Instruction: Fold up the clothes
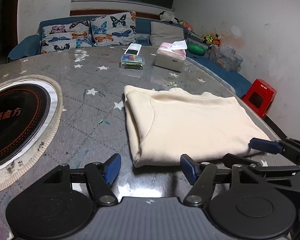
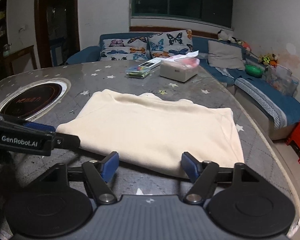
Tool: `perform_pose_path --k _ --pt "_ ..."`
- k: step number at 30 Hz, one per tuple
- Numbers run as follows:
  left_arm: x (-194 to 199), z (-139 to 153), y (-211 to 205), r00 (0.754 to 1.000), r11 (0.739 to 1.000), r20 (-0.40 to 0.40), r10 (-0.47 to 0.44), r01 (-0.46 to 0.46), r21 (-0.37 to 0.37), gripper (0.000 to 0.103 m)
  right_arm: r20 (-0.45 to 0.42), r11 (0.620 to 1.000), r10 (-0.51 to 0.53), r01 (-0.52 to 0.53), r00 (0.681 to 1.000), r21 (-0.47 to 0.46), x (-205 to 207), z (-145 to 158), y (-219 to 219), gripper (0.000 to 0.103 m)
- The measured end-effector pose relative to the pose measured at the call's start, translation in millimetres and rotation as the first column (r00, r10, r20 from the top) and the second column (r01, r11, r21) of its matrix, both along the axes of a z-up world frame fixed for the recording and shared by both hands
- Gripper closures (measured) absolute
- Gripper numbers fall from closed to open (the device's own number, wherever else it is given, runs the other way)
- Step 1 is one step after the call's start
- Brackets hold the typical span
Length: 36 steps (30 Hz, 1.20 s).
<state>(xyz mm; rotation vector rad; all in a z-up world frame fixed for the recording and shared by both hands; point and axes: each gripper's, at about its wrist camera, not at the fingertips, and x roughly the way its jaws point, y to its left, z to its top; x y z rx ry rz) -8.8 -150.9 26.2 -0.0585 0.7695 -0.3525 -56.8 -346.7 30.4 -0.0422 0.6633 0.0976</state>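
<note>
A cream garment lies folded into a flat rectangle on the grey star-patterned table. My left gripper is open just short of the garment's near left corner, with nothing between its blue pads. My right gripper is also open at the near edge of the garment. That folded edge reaches in between its fingertips, close to the right pad. The right gripper's fingers show at the garment's near right corner in the left wrist view. One of the left gripper's fingers shows by the near left corner in the right wrist view.
A round black induction hob is set into the table on the left. At the back stand a tissue box and a clear plastic box. Behind is a blue sofa, and a red stool stands past the table's right edge.
</note>
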Motion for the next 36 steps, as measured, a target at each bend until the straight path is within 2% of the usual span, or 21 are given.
perform_pose_path --k 2,7,9,17,36 --pt "-2.2 0.2 0.4 1.000 1.000 0.001 0.000 0.000 0.005 0.032 0.003 1.000 -0.014 0.014 1.000 -0.001 -2.1 0.2 -0.7 0.020" --pt "-7.0 3.7 4.5 1.000 1.000 0.018 0.011 -0.011 0.010 0.026 0.009 0.999 -0.038 0.038 0.999 0.009 -7.1 1.1 -0.5 0.017" --pt "-8.9 5.8 6.7 0.999 1.000 0.028 0.017 -0.017 0.013 0.023 0.015 0.999 -0.051 0.051 0.999 0.001 -8.8 1.7 0.8 0.011" --pt "-16.9 9.0 11.0 0.999 0.999 0.044 0.022 -0.023 0.024 0.015 0.025 0.994 -0.109 0.108 0.994 0.020 -14.2 3.8 -1.7 0.000" --pt "-39.9 15.6 13.2 0.997 1.000 0.081 0.011 -0.013 0.028 0.001 0.040 0.978 -0.205 0.203 0.978 0.054 -32.0 6.7 -0.2 0.000"
